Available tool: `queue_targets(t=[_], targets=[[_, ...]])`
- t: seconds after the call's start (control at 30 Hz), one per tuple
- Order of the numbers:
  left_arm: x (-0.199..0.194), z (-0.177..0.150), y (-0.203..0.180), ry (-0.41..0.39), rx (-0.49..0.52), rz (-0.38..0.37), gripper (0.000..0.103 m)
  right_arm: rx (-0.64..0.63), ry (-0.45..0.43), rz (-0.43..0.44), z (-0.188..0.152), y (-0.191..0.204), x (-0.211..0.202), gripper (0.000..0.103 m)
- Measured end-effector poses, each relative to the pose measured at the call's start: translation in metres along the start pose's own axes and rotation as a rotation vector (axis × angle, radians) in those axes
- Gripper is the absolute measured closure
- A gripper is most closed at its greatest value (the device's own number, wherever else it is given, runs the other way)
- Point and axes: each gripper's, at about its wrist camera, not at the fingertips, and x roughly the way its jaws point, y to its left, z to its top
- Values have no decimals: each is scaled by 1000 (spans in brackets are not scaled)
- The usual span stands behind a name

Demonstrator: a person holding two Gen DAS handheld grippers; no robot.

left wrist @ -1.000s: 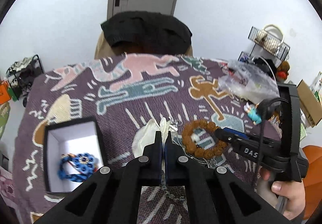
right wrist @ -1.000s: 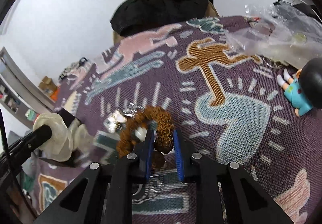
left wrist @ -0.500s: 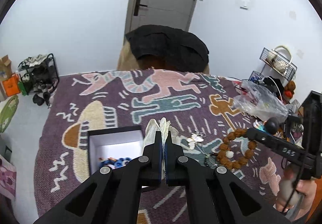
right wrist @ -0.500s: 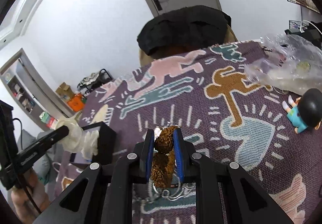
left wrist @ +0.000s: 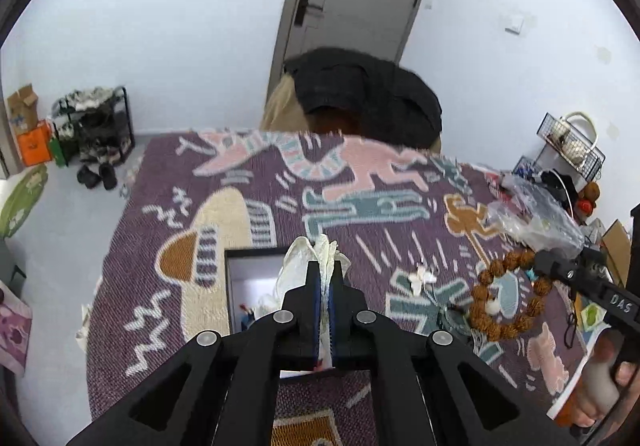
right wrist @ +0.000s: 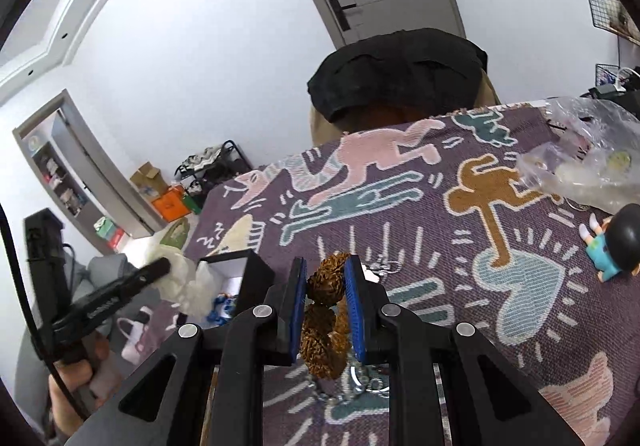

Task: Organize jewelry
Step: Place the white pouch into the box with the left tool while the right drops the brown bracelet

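- Brown, knobbly seed-bead bracelet [right wrist: 325, 316] hung above the patterned purple cloth on the bench [right wrist: 440, 221], clamped between the blue pads of the right hand-held gripper [right wrist: 326, 302].
- Left hand-held gripper [left wrist: 325, 286] had a white, crumpled pouch [left wrist: 298, 266] between its jaws, which were just opening, over the black open box with white lining [left wrist: 252, 278].

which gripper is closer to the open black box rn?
Left. The left gripper, pinching a white pouch as its jaws open, hangs over the black box; the right gripper holds the brown bead bracelet beside it.
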Motion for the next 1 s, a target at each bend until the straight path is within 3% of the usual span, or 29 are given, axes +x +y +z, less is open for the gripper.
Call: queue_targets(t=[0.03,0.07,0.1,0.17,0.23,0.6,1.0], targets=[[4,-1,2,24,-4,1,90,-7,0,3,1,4,0,83],[7,-2,4,39,-9,7,70,-12,0,6,1,8,0,83],[8,-3,6,39,-13,14,43,-18,1,10,2,11,1,83],[0,-7,11,-18,-22,33,18,-34,2,20,4,22,1,83],[-7,-10,15,-54,-26,39,16,-54,2,29,6,33,3,83],[-26,-24,48,-71,-68,70,16,-128,45,87,12,89,33,83],[-30,-41,77,-68,-121,57,16,-218,103,4,12,133,82,83]])
